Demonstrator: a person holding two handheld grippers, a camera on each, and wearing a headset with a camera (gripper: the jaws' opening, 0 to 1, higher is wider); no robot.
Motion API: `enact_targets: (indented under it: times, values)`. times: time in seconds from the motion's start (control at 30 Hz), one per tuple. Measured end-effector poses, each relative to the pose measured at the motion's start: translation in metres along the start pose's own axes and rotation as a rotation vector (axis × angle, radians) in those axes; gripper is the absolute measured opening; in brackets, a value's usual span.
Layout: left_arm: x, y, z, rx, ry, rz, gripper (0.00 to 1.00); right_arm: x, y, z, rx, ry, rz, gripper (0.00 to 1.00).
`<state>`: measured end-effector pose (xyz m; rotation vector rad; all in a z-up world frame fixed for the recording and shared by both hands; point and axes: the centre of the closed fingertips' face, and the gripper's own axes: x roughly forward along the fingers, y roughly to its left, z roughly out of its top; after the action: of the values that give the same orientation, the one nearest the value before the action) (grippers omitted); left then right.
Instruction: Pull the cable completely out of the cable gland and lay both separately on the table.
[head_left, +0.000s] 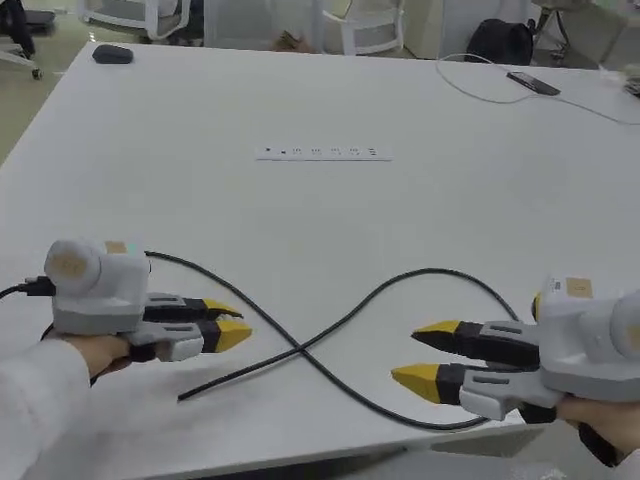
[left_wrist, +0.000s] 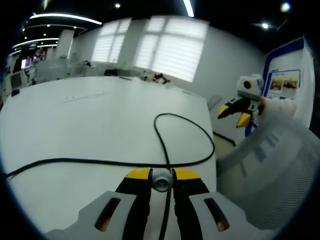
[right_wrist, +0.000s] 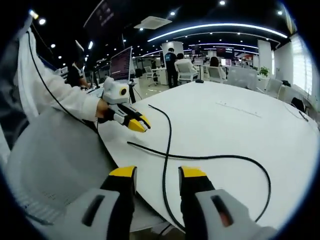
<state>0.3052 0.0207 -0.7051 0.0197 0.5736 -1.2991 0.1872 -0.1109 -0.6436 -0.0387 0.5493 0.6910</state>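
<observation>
No legible text, label or number anywhere.

Matt cable (head_left: 300, 347); glossy (metal) gland (left_wrist: 161, 179)

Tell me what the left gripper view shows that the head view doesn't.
Left gripper view: a small grey gland pinched in the left claw, plus bright windows. Head view: a power strip, a mouse and a phone. Both: the black cable looped on the white table, and the open right claw.
</observation>
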Motion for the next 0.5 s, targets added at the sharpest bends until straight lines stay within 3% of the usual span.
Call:
enact_targets:
  times: [0.17,0.33,0.5]
  values:
    - [0.006,0.012,-0.017,-0.050,0.016,0.041,0.17,-0.003,0.002,-0.010,0.027,0.007,-0.017,0.35]
    - [0.010,0.015,-0.034,-0.061,0.046,0.053,0.17,-0.004,0.005,-0.015,0.042,0.015,-0.021,0.36]
    - [0.010,0.015,-0.041,-0.062,0.050,0.063,0.17,-0.006,0.005,-0.020,0.061,0.016,-0.028,0.36]
